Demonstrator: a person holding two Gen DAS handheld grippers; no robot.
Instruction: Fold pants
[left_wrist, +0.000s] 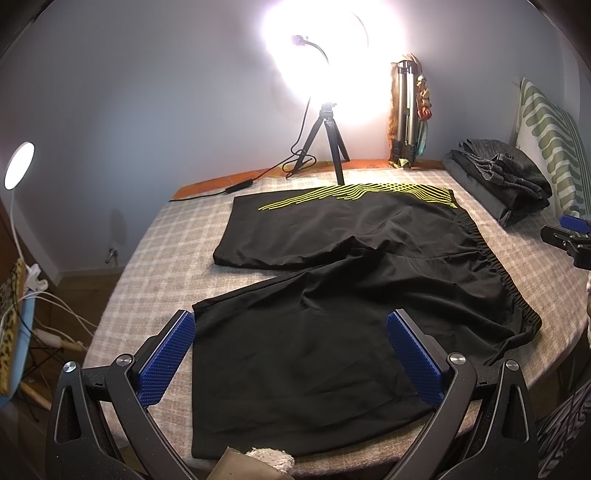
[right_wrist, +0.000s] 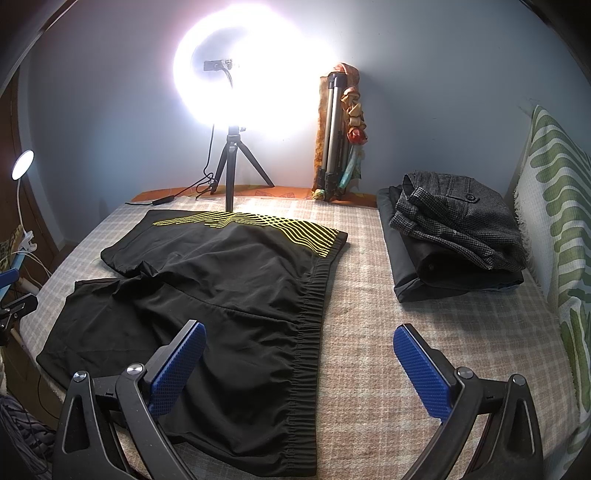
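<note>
Black shorts (left_wrist: 332, 280) with yellow wavy lines on the far leg lie spread flat on the plaid-covered bed (left_wrist: 155, 266). Their elastic waistband (right_wrist: 310, 325) is on the right and the two legs point left. My left gripper (left_wrist: 291, 328) is open and empty, hovering over the near leg. My right gripper (right_wrist: 301, 339) is open and empty above the near end of the waistband, its left finger over the fabric and its right finger over bare blanket. The right gripper also shows at the right edge of the left wrist view (left_wrist: 569, 240).
A bright ring light on a small tripod (right_wrist: 231, 173) stands at the bed's far edge, its cable trailing left. A folded tripod (right_wrist: 336, 140) leans on the wall. A pile of folded dark clothes (right_wrist: 454, 236) lies at the far right beside a green-patterned pillow (right_wrist: 554, 206).
</note>
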